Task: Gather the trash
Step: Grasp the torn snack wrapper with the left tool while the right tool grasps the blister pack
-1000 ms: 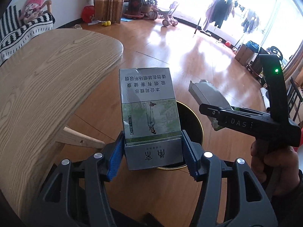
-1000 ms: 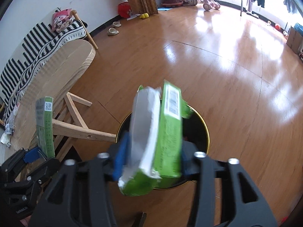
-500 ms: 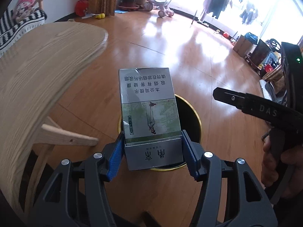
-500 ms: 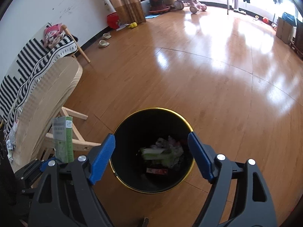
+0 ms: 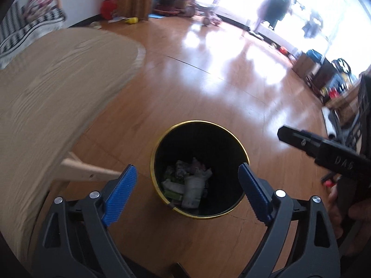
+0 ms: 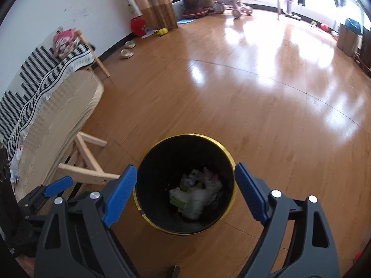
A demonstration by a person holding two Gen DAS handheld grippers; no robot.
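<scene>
Both tools hung over a black, gold-rimmed bin [image 5: 241,148] on the wooden floor [image 6: 255,88], tilted steeply down so that its mouth filled the lower centre of each wrist view, a placing that let anything released drop straight inside. The left tool [image 5: 187,192] had its blue pads [image 5: 120,192] wide apart and was opening further, nothing between them; the right tool [image 6: 183,194] was likewise spread, opening and empty. The trash [image 5: 187,185], a heap of crumpled white and green wrappers, lay at the bottom of the bin, framed between the pads in both views. At the right edge of the left view a person's hand [image 5: 347,210] gripped the right tool's handle close beside the bin. The pale wooden bench [image 5: 46,97] filled the left of that frame, its leg near the bin, apparently so litter needed only a short carry. With both tools empty, this drop looked complete; whether more litter remained on the bench could not be told.
</scene>
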